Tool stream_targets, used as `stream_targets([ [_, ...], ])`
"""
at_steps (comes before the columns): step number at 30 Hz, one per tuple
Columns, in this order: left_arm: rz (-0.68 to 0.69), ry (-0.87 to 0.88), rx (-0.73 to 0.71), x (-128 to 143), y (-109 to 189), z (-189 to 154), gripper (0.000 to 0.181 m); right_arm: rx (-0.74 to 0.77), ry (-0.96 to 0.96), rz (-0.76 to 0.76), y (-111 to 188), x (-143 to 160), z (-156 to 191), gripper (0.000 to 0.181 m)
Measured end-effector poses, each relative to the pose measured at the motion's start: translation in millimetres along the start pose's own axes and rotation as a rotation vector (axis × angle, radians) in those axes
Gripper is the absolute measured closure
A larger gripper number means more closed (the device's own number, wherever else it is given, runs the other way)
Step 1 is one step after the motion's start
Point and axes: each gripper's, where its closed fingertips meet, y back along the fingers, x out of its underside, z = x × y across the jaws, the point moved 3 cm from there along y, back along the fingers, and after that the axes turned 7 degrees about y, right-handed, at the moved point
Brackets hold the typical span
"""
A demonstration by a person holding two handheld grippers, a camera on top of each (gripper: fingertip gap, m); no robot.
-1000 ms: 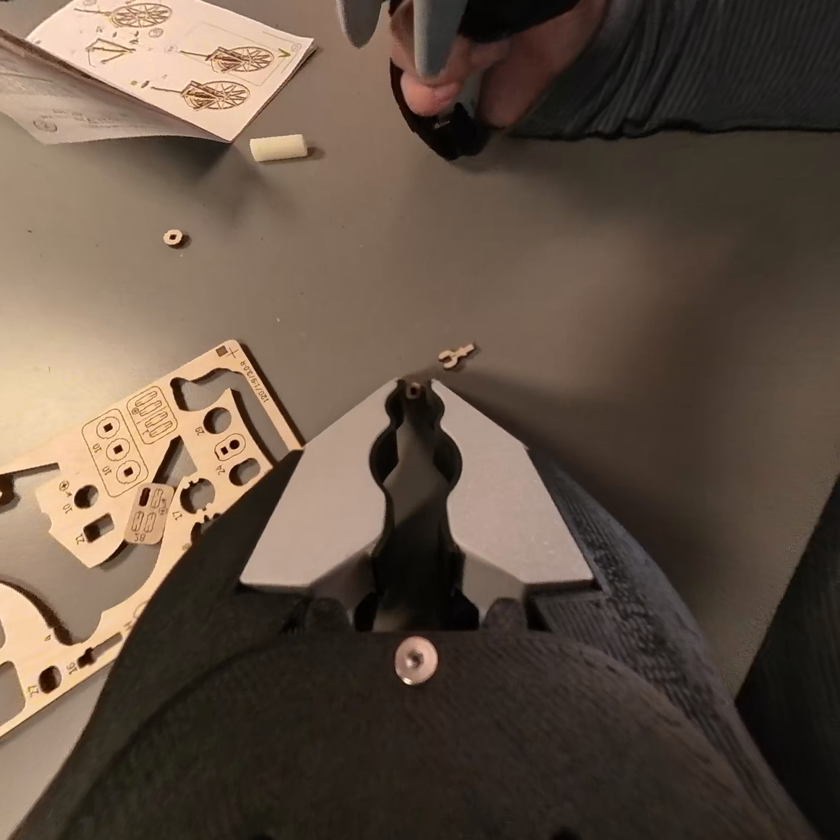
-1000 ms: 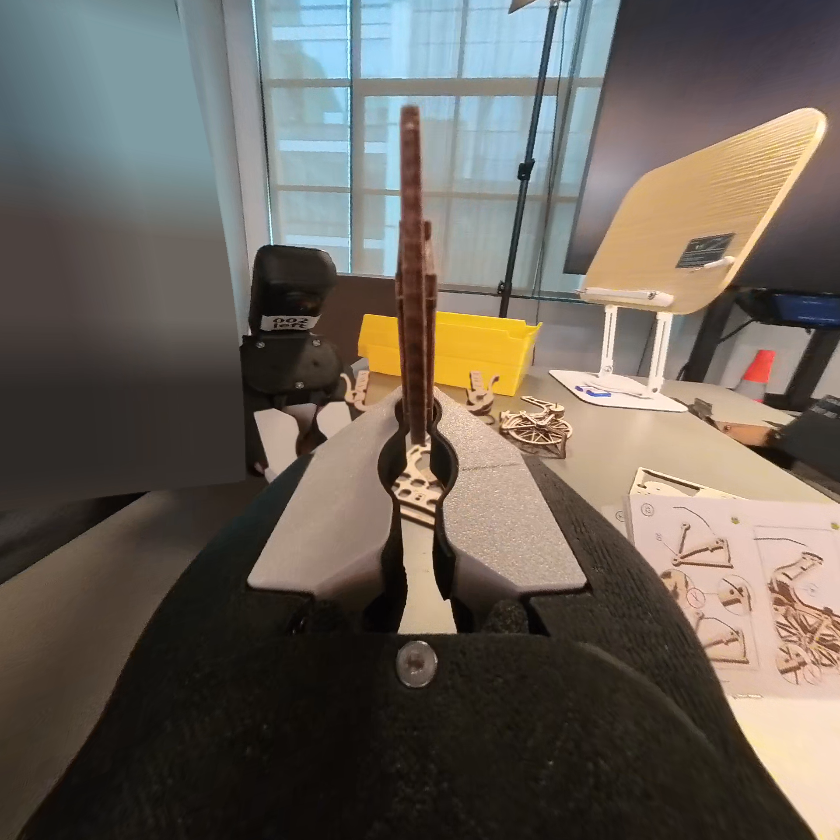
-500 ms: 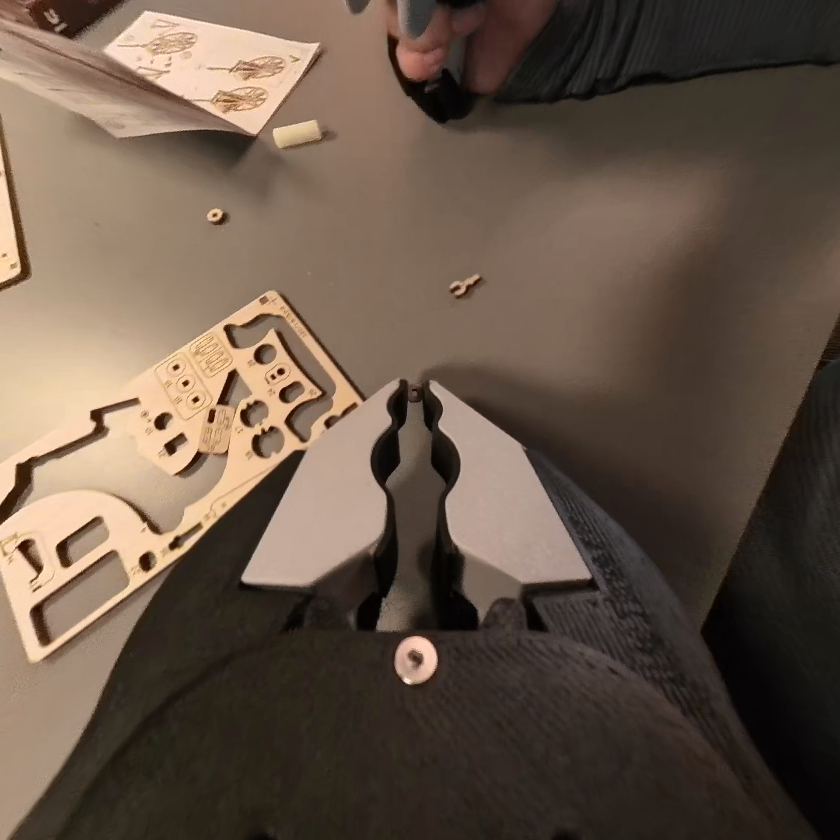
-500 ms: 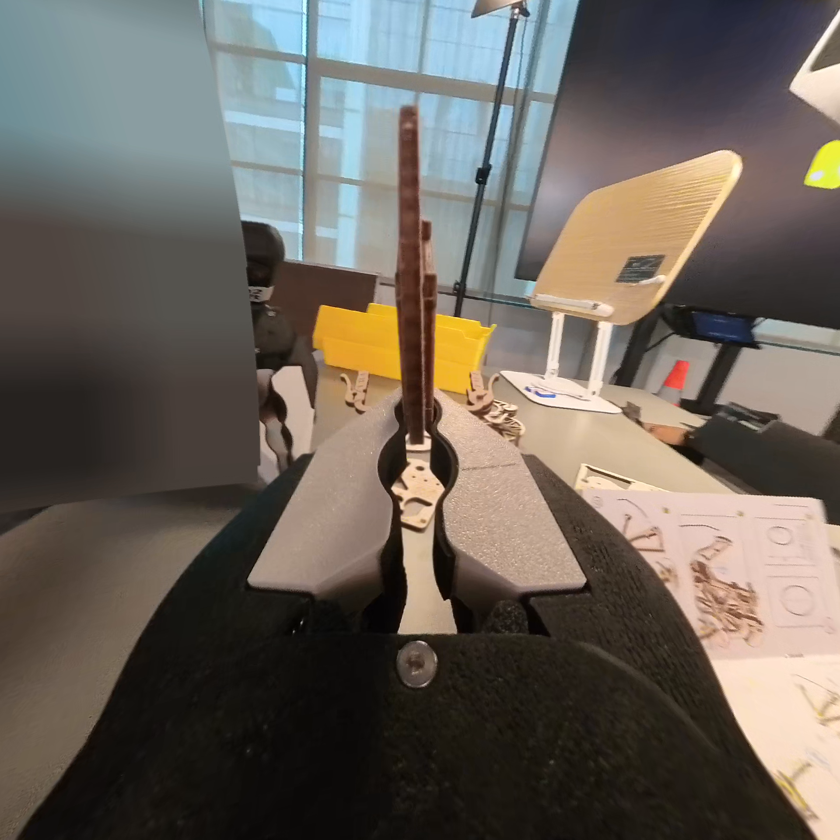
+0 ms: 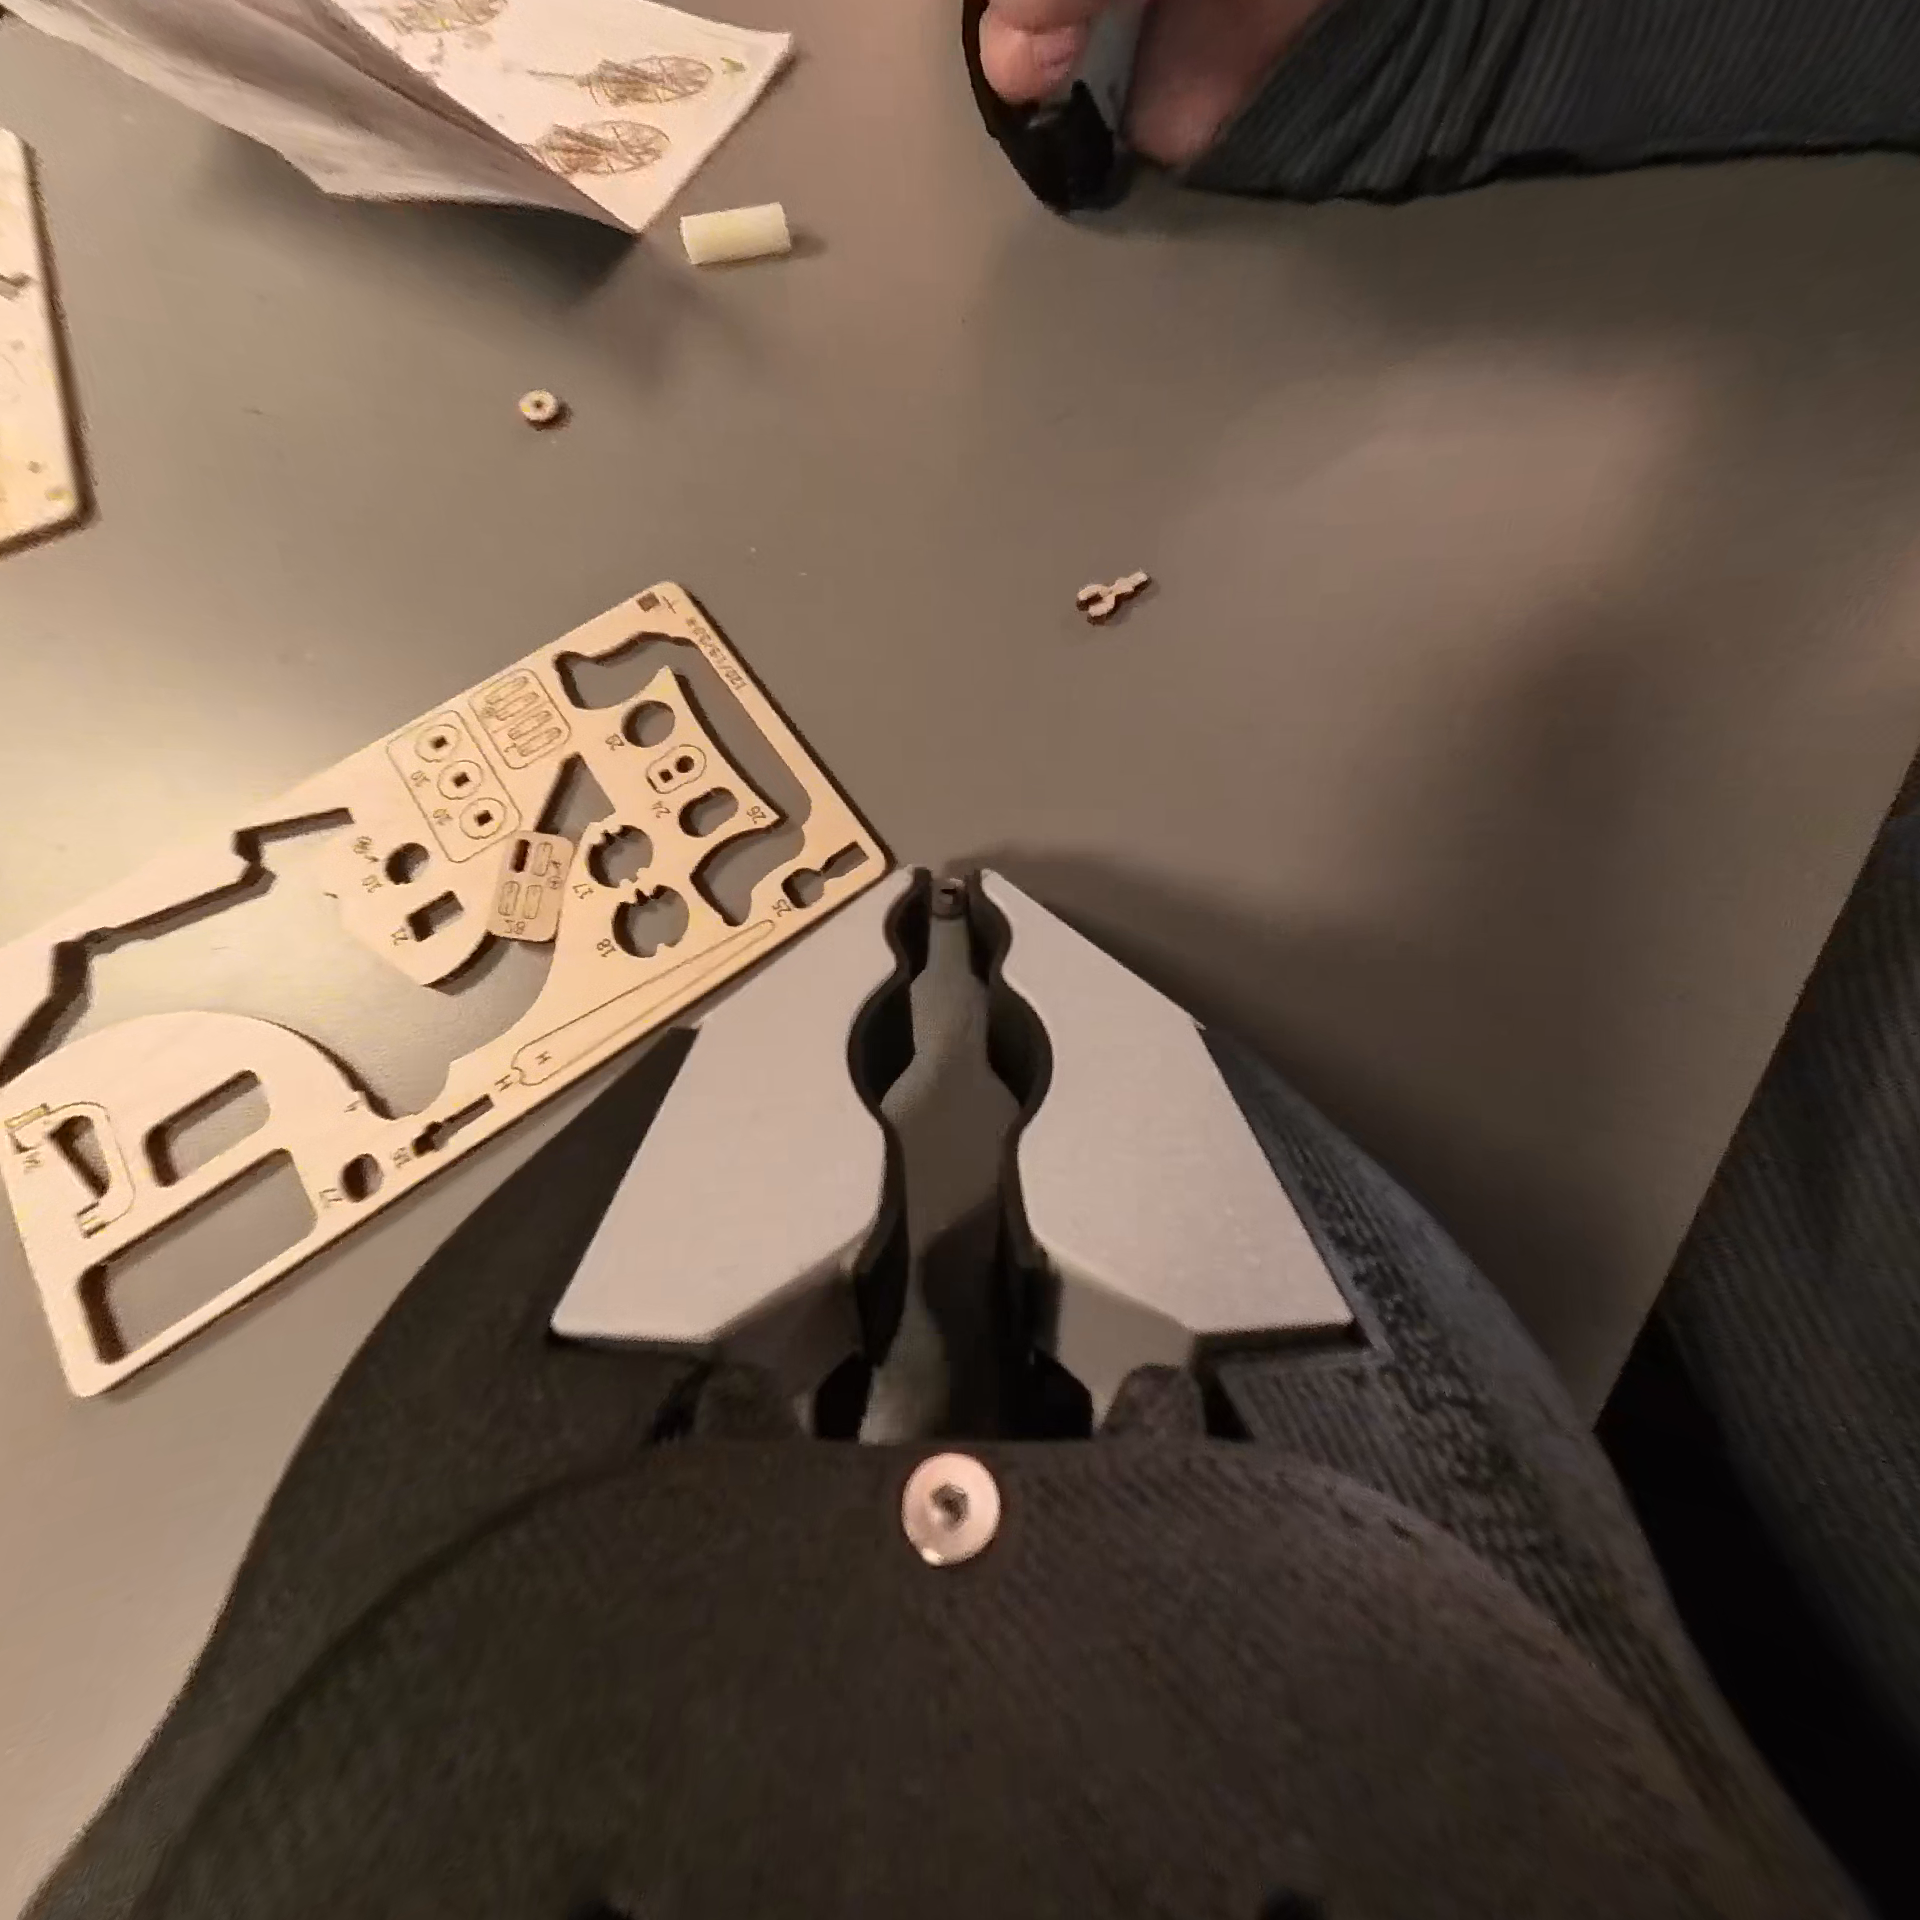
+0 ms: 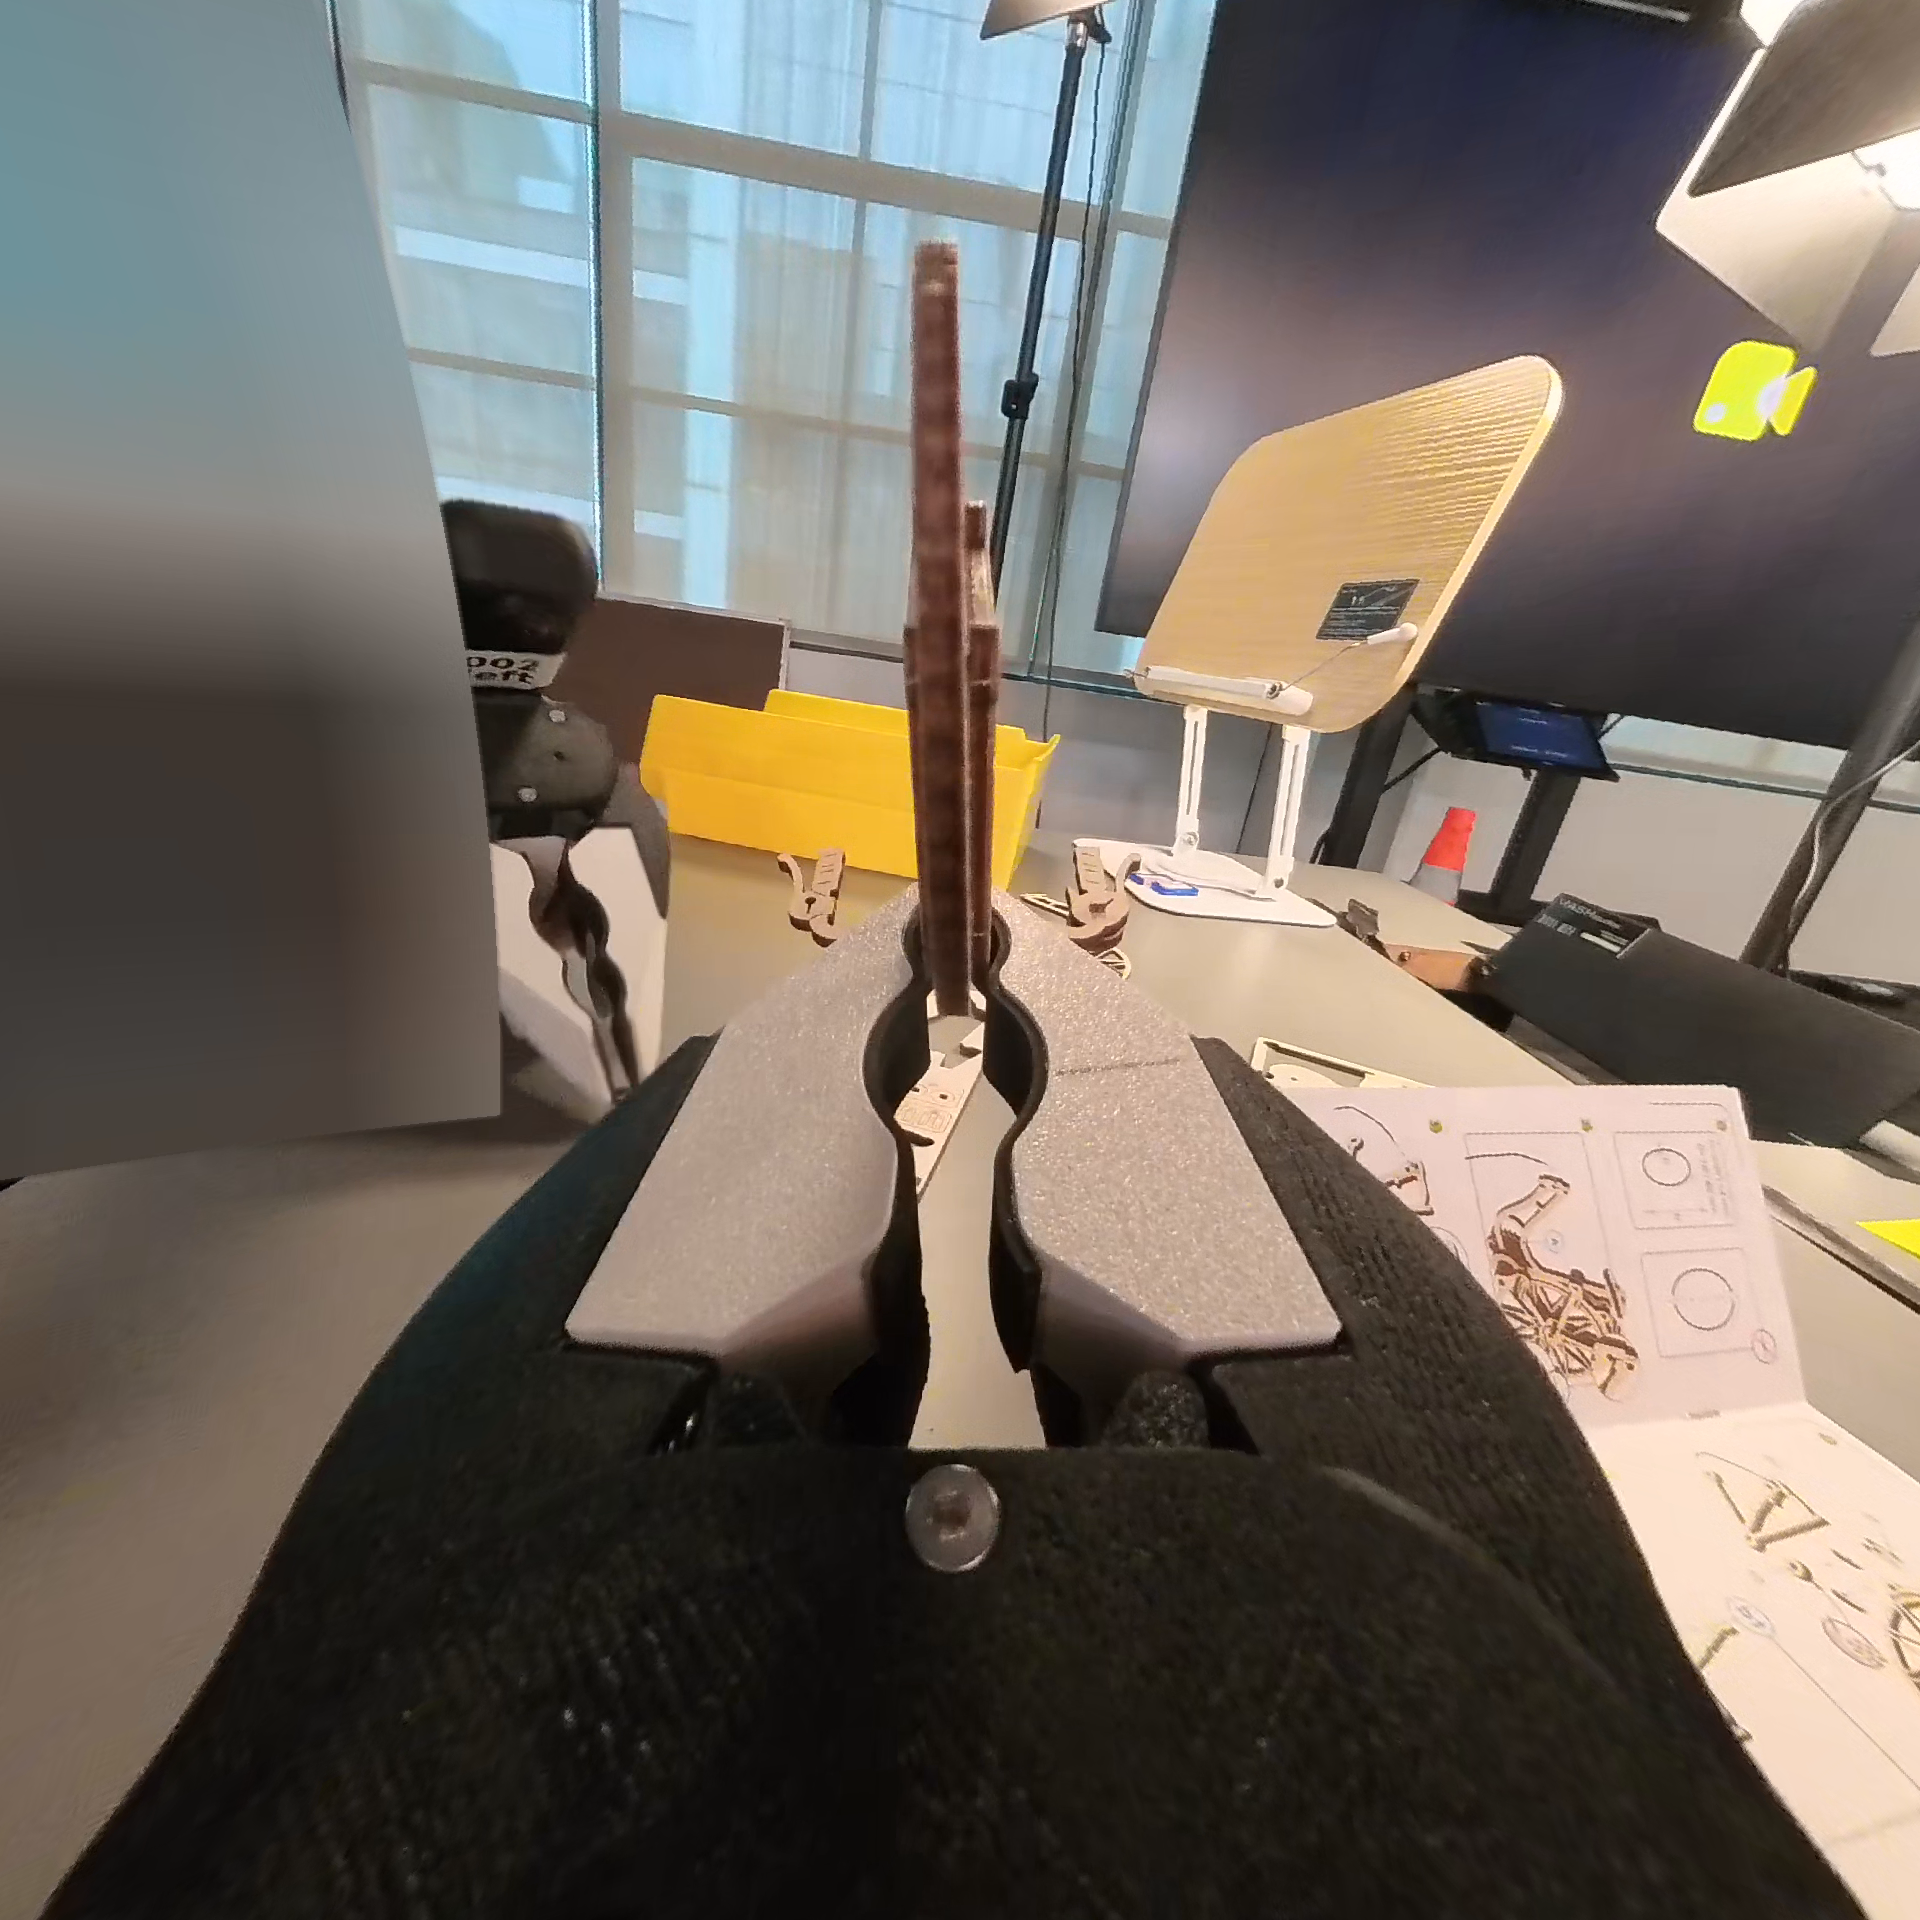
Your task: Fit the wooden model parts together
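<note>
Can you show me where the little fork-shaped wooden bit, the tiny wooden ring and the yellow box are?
small fork-shaped wooden piece [image 5: 1112, 600]: left wrist view, on its middle.
tiny round wooden ring [image 5: 539, 407]: left wrist view, on its rim.
yellow plastic bin [image 6: 790, 790]: right wrist view, on its front wall.

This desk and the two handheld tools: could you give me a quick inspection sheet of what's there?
Surface: grey table, matte.
Job's things: punched wooden parts sheet lying flat; small forked wooden piece and tiny wooden ring loose on the table.
Clutter: instruction leaflet; pale cylinder beside it; yellow bin; finished wooden models near it.
Grippers: left tool shut on a tiny dark part; right tool shut on upright brown wooden assembly.
Cables: nothing seen.
Surroundings: windows, tilted book stand, orange cone.
</note>
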Motion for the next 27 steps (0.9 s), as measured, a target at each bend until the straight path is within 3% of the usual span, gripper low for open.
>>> stream_targets([
  [7,-0.129,0.008,-0.160,-30,14,43,0.176,0.004,-0.002,0.006,0,1,-1,0.181],
  [11,-0.061,0.006,-0.233,-38,1,83,0.176,0.004,0.005,0.008,-1,1,-1,0.181],
  [16,-0.029,0.008,-0.162,-42,-13,106,0.175,0.004,-0.002,0.006,0,1,-1,0.181],
  [20,0.095,-0.049,-0.086,-28,-24,110,0.176,0.005,-0.009,0.003,0,1,-3,0.181],
  [24,0.090,-0.018,-0.033,-28,-27,112,0.175,0.008,-0.018,-0.001,0,1,-4,0.181],
  [27,0.080,0.035,0.011,-28,-28,110,0.161,0.007,-0.018,-0.001,0,1,-4,0.181],
])
